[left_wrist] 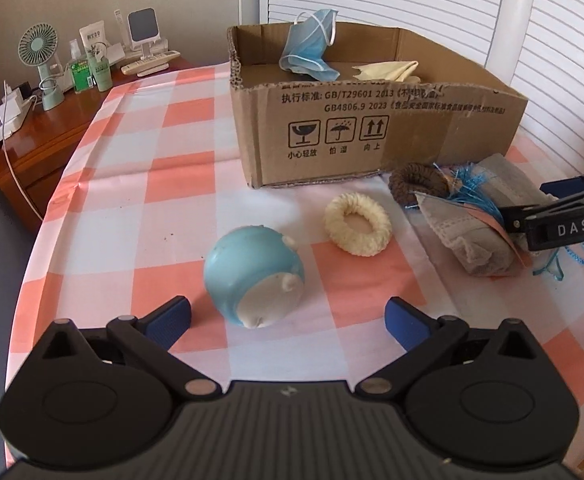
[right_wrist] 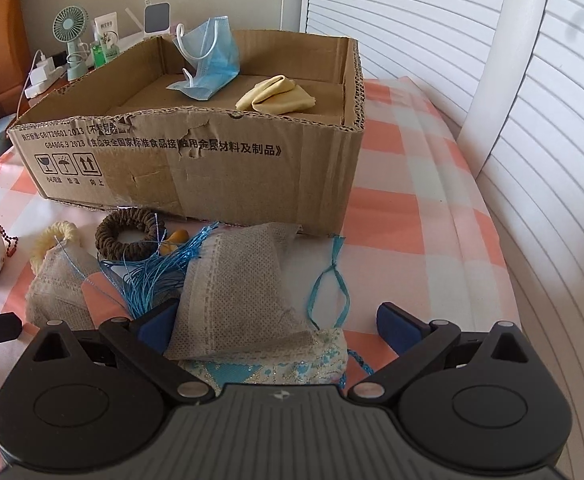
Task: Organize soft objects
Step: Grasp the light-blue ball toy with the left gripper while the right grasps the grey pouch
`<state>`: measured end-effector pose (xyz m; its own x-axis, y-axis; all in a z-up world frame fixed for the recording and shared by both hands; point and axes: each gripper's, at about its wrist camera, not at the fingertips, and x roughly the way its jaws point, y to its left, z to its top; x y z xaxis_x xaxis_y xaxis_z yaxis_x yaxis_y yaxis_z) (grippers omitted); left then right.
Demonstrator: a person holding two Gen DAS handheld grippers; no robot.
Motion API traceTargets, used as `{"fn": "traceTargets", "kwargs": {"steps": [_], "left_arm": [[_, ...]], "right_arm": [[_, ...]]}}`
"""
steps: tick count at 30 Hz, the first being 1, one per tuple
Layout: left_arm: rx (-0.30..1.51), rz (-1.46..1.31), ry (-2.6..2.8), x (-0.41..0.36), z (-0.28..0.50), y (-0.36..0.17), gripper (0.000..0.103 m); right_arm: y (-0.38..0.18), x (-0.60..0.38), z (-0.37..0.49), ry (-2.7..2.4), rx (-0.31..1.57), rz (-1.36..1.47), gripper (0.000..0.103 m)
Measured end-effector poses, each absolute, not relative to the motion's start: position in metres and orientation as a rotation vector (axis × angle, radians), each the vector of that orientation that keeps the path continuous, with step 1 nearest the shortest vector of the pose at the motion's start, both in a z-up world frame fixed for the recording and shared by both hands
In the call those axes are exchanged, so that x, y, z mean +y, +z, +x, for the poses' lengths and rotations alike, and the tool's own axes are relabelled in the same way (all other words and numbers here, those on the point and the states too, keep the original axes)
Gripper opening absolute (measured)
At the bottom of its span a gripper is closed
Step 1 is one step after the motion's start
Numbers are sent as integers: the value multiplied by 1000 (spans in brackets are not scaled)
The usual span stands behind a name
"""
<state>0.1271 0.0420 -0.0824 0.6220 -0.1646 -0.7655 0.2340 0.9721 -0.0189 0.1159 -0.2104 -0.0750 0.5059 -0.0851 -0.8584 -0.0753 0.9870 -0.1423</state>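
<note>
My left gripper (left_wrist: 288, 320) is open, low over the checked cloth. A blue and white ball toy (left_wrist: 254, 276) lies just ahead of it, nearer its left finger. Beyond are a cream scrunchie (left_wrist: 357, 224) and a brown scrunchie (left_wrist: 417, 188). My right gripper (right_wrist: 278, 324) is open too, with a grey mask (right_wrist: 244, 292) lying between its fingers on top of a blue patterned pouch (right_wrist: 284, 368). Blue tassel threads (right_wrist: 152, 276) and a second grey mask (right_wrist: 64, 292) lie to the left. The cardboard box (right_wrist: 232, 184) holds a blue mask (right_wrist: 212, 60) and a yellow cloth (right_wrist: 276, 94).
A wooden nightstand (left_wrist: 52, 128) at the left carries a small fan (left_wrist: 40, 52), bottles, a remote and a charger. White louvered doors (right_wrist: 431, 20) and a white post (right_wrist: 499, 60) stand behind and to the right. The table's rounded edge (left_wrist: 32, 248) falls away on the left.
</note>
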Motion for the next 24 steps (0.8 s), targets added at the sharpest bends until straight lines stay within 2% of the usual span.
{"fn": "traceTargets", "kwargs": {"steps": [18,22,24], "left_arm": [[793,81,-238,50,127,-86,102],[766,81,-239,51,127,-81,97],[749,87,-251,52,127,-76,91]], "right_arm": [[-75,-211,104,-15,982,-165,103],[-75,-210,104,-18,982,-164,103],[-75,-210,105,-18,983,-163,103]]}}
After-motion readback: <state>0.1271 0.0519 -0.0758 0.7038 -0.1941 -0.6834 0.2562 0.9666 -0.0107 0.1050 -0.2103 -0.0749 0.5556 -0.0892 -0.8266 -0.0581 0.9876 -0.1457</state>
